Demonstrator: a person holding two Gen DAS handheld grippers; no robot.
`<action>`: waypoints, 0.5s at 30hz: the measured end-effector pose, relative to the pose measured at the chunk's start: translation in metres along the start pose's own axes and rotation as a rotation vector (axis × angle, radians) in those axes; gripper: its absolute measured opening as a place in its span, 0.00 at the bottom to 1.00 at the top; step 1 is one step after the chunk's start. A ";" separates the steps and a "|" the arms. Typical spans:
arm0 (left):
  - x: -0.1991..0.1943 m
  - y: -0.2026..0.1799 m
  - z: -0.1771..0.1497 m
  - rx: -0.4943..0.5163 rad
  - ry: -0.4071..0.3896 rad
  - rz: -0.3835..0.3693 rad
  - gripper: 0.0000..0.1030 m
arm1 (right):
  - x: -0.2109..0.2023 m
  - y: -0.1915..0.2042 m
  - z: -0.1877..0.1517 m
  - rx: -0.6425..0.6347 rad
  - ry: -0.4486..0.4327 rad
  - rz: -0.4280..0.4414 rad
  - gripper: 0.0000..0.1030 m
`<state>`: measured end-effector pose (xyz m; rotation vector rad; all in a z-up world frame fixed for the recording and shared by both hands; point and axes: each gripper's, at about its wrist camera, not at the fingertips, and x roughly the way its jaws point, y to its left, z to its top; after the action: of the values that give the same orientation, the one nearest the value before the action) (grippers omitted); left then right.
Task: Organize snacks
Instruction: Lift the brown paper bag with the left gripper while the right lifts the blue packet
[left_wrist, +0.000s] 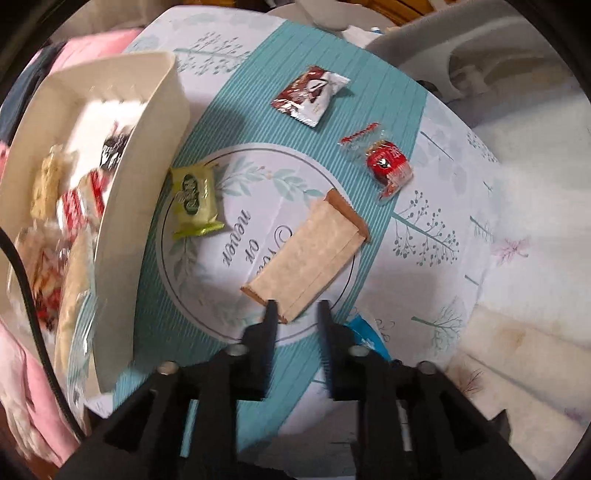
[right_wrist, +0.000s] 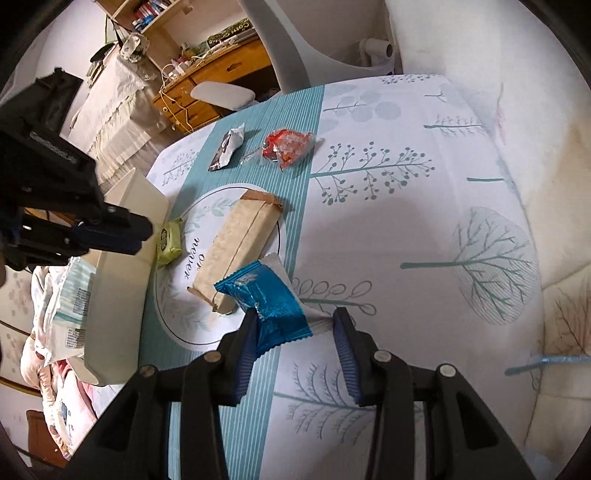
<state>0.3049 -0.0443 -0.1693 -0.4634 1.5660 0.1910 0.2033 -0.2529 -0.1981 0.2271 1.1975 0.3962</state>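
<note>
Right-wrist view shows the right hand-held gripper (right_wrist: 293, 325) partly closed on a blue-and-white foil snack packet (right_wrist: 267, 308): the left pad presses the blue crimped side, the white end reaches the right pad, and the packet appears lifted clear of the patterned white-and-teal tablecloth (right_wrist: 406, 206) on the table. The cream rectangular plastic bin (right_wrist: 122, 280) that collects the snacks stands at the table's left edge, so the packet lies to the right of it, with a long tan paper-wrapped bar (right_wrist: 236, 247) between them. That bar's long axis runs diagonally, from near the right gripper's fingertips away towards the far middle of the table.

Left-wrist view looks straight down. The left hand-held gripper (left_wrist: 297, 308) stands narrowly open with nothing between its fingers, which hang over the near end of the tan bar without touching it. The bin (left_wrist: 147, 155), already holding several wrapped snacks, is just to its left, so the left hand is the nearer one to the bin, while the right must cross over the bar to reach it. A small green packet (left_wrist: 195, 199) rests against the bin's wall; a brown-and-white sachet (left_wrist: 310, 96) and a red wrapped sweet (left_wrist: 388, 166) lie farther off, towards the far edge.
</note>
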 end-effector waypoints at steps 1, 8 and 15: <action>0.001 -0.002 -0.002 0.034 -0.012 0.002 0.30 | -0.003 -0.001 -0.001 0.003 -0.007 0.002 0.39; 0.025 -0.012 0.000 0.185 -0.031 0.004 0.43 | -0.009 -0.011 -0.012 0.036 -0.018 0.013 0.39; 0.054 -0.014 0.005 0.291 -0.059 0.072 0.55 | -0.012 -0.021 -0.024 0.064 -0.021 0.015 0.39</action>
<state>0.3156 -0.0647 -0.2200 -0.1717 1.5236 0.0295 0.1813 -0.2773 -0.2041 0.2948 1.1890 0.3682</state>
